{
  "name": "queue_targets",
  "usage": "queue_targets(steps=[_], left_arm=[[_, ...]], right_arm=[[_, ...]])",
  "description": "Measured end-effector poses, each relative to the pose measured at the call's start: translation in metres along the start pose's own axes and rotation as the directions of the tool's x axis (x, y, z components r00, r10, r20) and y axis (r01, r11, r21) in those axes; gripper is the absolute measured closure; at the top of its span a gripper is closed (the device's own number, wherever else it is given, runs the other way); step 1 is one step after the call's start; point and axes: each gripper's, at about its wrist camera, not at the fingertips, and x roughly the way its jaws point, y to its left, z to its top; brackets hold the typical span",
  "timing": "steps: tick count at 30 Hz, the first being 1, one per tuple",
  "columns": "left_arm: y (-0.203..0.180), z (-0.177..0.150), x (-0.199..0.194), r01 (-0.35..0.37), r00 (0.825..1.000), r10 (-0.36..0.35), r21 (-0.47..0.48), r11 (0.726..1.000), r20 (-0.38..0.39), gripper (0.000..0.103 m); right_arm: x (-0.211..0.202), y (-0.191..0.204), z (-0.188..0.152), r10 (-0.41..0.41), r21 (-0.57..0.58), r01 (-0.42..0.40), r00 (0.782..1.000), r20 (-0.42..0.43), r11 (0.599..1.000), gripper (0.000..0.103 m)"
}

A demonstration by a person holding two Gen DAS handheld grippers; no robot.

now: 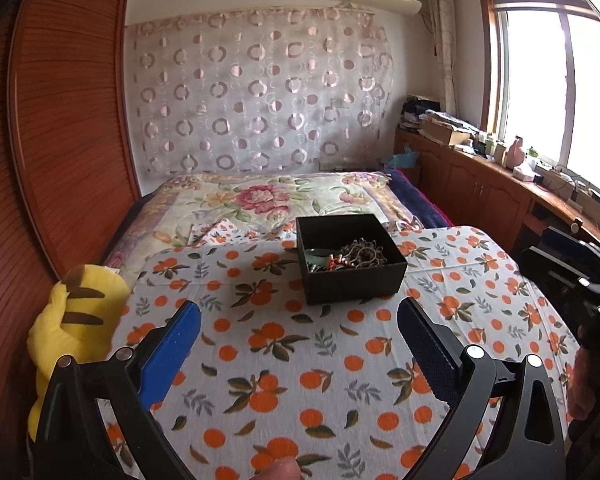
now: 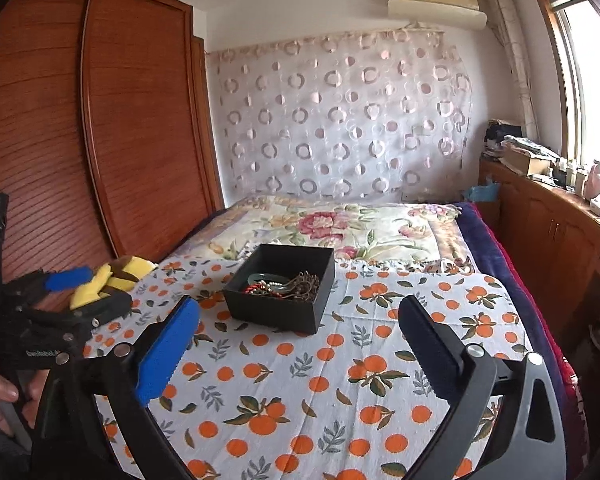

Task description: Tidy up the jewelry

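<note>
Both claws, left claw (image 1: 300, 320) and right claw (image 2: 300, 320), gape empty over the orange-print cloth (image 1: 284, 360), short of the black box (image 1: 350, 260) of jewelry (image 1: 352, 256).

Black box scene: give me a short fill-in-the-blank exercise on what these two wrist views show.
1. The jewelry lies tangled inside the black ____.
2. The cloth under it is printed with ____.
3. The left gripper and right gripper both have their jaws ____, with nothing between them.
4. The plush toy at the cloth's edge is mostly ____.

Missing words: box; oranges; open; yellow
</note>
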Motion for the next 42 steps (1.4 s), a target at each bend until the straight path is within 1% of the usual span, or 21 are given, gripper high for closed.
queue_targets(steps=[14,29,42], left_arm=[[0.0021,-0.0082,-0.0055,-0.008,1.0,0.008,-0.005,1.0,0.004,0.008],[0.0028,-0.0088,-0.0079,-0.008,1.0,0.008,-0.009,1.0,0.005,0.008],[0.0028,-0.0107,-0.0093,-0.009,1.0,0.009,-0.008,1.0,0.008,0.008]], right_arm=[[-0.0089,0.0012,-0.0023,-0.013,0.002,0.013,1.0,0.005,1.0,0.003],[0.0002,0.0058,-0.0079,-0.013,0.0,0.013,1.0,-0.012,1.0,0.003],[0.0002,0.0057,-0.0084,-0.013,0.002,0.013,1.0,-0.012,1.0,0.003]])
